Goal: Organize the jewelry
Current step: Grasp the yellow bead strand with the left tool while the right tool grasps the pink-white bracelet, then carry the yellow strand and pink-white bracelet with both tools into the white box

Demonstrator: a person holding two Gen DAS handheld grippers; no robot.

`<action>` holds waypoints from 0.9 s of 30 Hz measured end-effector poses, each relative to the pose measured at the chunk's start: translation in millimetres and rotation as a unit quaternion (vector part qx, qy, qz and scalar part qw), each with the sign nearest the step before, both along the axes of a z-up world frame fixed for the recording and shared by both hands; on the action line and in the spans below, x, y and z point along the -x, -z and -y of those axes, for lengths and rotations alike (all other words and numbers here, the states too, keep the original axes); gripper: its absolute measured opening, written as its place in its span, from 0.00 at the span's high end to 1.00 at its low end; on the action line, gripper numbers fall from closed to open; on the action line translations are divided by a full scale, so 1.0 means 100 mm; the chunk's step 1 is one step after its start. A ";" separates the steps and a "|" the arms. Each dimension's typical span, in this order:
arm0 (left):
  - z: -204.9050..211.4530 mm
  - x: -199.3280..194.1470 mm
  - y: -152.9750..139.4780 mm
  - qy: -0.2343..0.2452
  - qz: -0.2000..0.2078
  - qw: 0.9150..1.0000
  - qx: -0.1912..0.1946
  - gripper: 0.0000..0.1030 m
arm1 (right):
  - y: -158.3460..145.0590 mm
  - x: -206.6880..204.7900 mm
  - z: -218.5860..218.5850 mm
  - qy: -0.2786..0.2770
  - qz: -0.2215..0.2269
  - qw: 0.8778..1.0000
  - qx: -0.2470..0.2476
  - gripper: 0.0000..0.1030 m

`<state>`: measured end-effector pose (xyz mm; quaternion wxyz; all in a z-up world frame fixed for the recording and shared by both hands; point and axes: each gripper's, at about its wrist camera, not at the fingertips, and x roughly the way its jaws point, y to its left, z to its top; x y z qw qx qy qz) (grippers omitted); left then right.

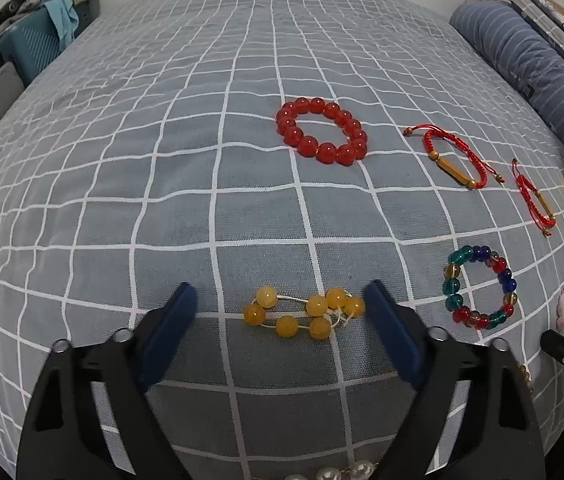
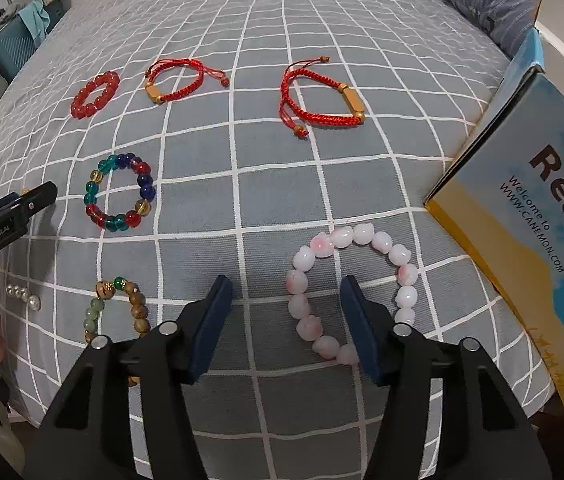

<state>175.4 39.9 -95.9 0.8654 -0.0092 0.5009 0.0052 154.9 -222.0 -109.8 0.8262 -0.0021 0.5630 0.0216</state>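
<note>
A yellow bead bracelet (image 1: pixel 302 314) lies flattened on the checked bedspread (image 1: pixel 162 160) between the fingers of my left gripper (image 1: pixel 280 285). Its right end sits close against the right finger and the left finger stands clear, so the jaws are open. My right gripper (image 2: pixel 286 279) is open over a pink-and-white bead bracelet (image 2: pixel 362 234). Its right finger (image 2: pixel 358 316) is over the inside of the ring and the left one is outside, with the ring's left side between them.
On the bedspread lie a red bead bracelet (image 1: pixel 308 146), two red cord bracelets (image 2: pixel 178 80) (image 2: pixel 322 96), a multicoloured one (image 2: pixel 146 190), a wood-and-green one (image 2: pixel 138 308) and pearls (image 2: pixel 22 294). A blue-and-yellow box (image 2: pixel 522 220) stands at the right. A striped pillow (image 1: pixel 522 64) lies beyond it.
</note>
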 end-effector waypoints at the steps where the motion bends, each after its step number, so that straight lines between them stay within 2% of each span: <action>1: 0.00 -0.03 -0.01 0.001 -0.001 1.000 0.001 0.31 | 0.00 0.00 0.00 0.001 -0.001 1.000 -0.003 0.60; 2: 0.00 -0.02 -0.01 0.001 -0.001 1.000 0.002 0.34 | 0.00 0.01 0.00 0.002 -0.002 1.000 -0.006 0.64; 4: -0.02 -0.01 -0.03 0.000 -0.001 1.000 0.003 0.51 | 0.01 0.00 -0.01 0.000 -0.003 1.000 -0.012 0.79; 6: -0.03 0.00 -0.05 -0.003 -0.004 1.000 0.003 0.64 | 0.01 0.00 -0.01 0.001 -0.005 1.000 -0.017 0.88; 7: -0.03 0.00 -0.06 -0.005 -0.005 1.000 0.002 0.74 | 0.01 0.00 -0.02 0.001 -0.004 1.000 -0.015 0.88; 10: -0.03 0.02 -0.12 -0.001 -0.009 1.000 0.010 0.91 | -0.02 0.04 -0.05 -0.002 0.000 1.000 -0.008 0.90; 15: -0.01 0.06 -0.20 0.011 -0.009 1.000 0.026 0.91 | -0.11 0.07 -0.01 -0.002 0.012 1.000 -0.004 0.90; 27: 0.08 0.22 -0.46 0.025 0.009 0.999 0.029 0.91 | -0.34 0.20 0.06 -0.003 0.045 0.999 -0.014 0.90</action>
